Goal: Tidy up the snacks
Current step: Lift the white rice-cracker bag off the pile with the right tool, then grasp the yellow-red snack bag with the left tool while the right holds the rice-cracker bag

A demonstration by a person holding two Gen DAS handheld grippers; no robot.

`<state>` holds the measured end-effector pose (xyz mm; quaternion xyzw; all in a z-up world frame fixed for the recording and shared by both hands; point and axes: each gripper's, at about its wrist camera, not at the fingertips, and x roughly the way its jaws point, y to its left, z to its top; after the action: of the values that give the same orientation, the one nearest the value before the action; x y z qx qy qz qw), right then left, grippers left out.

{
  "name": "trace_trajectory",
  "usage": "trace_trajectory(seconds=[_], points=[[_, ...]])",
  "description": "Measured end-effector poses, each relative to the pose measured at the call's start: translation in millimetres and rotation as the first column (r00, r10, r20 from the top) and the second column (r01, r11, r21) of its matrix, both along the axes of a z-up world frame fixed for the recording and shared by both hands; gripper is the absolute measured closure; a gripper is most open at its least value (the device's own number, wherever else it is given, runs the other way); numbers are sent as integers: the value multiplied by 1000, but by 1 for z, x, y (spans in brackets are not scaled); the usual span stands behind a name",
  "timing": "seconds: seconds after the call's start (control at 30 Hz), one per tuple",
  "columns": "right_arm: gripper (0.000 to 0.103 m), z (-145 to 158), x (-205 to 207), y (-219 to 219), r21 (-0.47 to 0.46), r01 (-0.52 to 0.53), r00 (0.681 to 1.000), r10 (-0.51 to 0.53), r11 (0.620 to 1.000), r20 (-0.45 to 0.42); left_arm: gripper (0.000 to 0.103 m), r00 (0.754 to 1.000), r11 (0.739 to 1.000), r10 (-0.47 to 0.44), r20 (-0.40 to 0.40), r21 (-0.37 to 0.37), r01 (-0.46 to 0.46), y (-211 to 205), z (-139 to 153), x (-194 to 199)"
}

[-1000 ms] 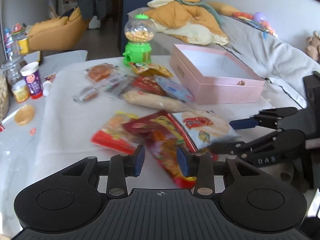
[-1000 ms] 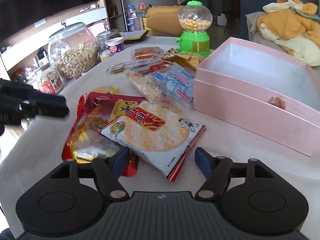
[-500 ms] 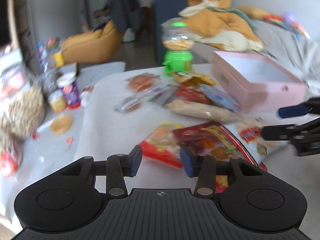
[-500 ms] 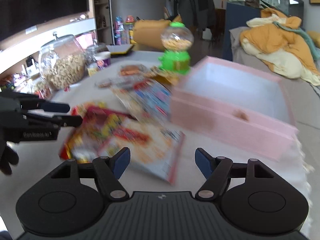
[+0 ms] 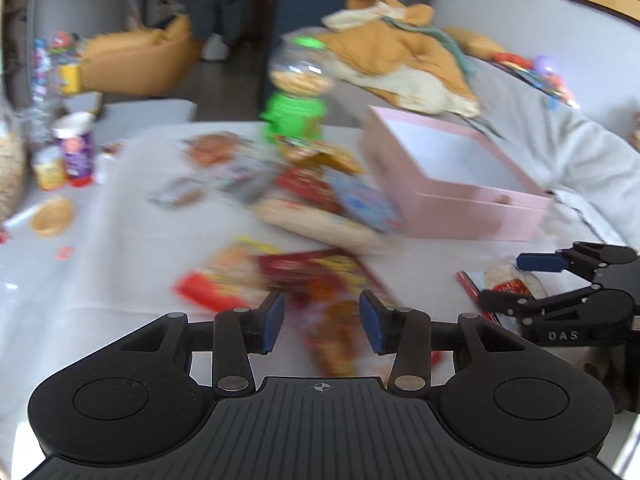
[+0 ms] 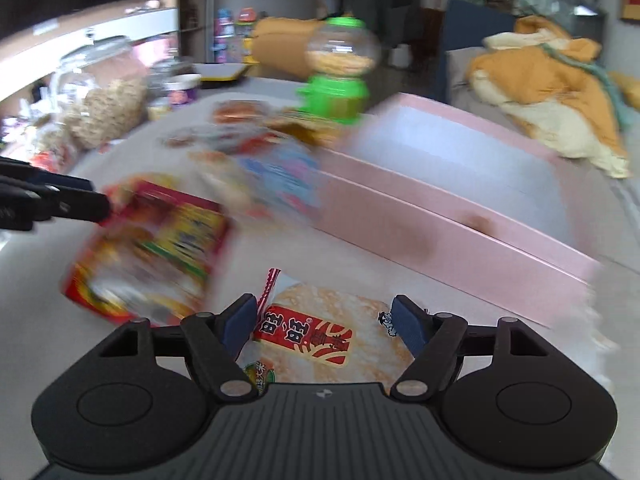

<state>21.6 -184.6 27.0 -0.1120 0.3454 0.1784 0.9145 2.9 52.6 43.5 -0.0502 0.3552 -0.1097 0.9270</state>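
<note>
The right gripper [image 6: 322, 322] has just been opening its jaws around the rice cracker bag [image 6: 320, 336] – not pinching it – with the pink box [image 6: 460, 208] at one o'clock.

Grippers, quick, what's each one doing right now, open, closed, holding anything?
Left gripper: open, its fingers have just been opening, above the red snack bag, not gripping it.
Right gripper: open, its fingers have just been opening, with the rice cracker bag between them.
</note>
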Motion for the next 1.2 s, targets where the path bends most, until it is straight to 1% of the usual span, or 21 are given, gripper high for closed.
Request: trace_trajectory(seconds=[0.1,0.17,0.2,0.23,0.3,0.37,0.4,0.43,0.47,0.53,0.57,0.6,0.67,0.77,0.87,0.97,1.03,1.07,1.13,1.17,1.2], points=[[22,-4,-5,-30,57,65,998,-65,996,1,49,1000,1000,-29,-10,7,29,-20,-4,12],[20,-7,-9,-37,80,72,997,-73,994,9,49,999,999,-41,-27,12,41,-30,-9,23],[18,-9,-10,-36,78,69,998,-70,995,7,47,999,998,-43,-31,36,45,-35,-12,28],[13,-11,-9,-34,71,62,998,-62,996,-1,45,999,996,-44,-26,79,46,-40,-15,32],[10,-14,-8,-29,37,55,998,-55,998,-2,45,999,986,-33,7,161,32,-44,-14,32],[9,-14,-6,-31,43,56,998,-56,998,-14,47,998,968,3,56,252,-17,-43,-7,27],[8,-15,-6,-33,51,56,998,-55,997,-20,49,997,961,25,74,274,-44,-39,-2,25],[8,-15,-6,-34,56,56,998,-54,997,-25,49,996,962,45,81,266,-65,-34,3,23],[8,-15,-6,-34,55,56,998,-54,997,-26,49,996,971,55,77,229,-72,-28,8,22],[8,-15,-5,-32,50,57,998,-56,997,-27,50,998,990,48,43,133,-53,-24,16,20],[8,-15,-5,-32,50,56,998,-55,997,-29,49,999,993,30,34,111,-34,-28,18,19],[8,-14,-5,-32,47,54,998,-53,997,-31,49,999,993,4,36,116,-8,-38,19,18],[8,-14,-4,-33,44,50,998,-49,998,-31,49,996,986,-72,46,156,64,-63,17,16],[8,-14,-6,-34,50,38,999,-37,998,-31,47,985,955,-161,56,262,141,-100,5,17],[10,-10,-16,-38,36,24,999,-23,999,-22,47,972,900,-228,53,394,190,-120,-11,10],[12,1,-36,-46,20,-13,1000,12,1000,27,47,961,851,-272,38,475,222,-117,-23,-2],[12,7,-42,-51,20,-14,998,13,1000,53,47,968,840,-246,52,509,186,-102,-26,-9],[12,10,-42,-55,25,-3,998,2,1000,56,46,974,844,-217,64,514,154,-92,-25,-12],[12,10,-39,-60,38,19,999,-21,999,47,46,989,870,-133,70,486,83,-67,-20,-10],[12,8,-35,-61,43,34,999,-35,998,35,46,994,892,-85,71,450,45,-55,-17,-8],[12,5,-31,-63,54,48,999,-49,997,14,46,997,923,-40,61,385,13,-40,-12,-4]])
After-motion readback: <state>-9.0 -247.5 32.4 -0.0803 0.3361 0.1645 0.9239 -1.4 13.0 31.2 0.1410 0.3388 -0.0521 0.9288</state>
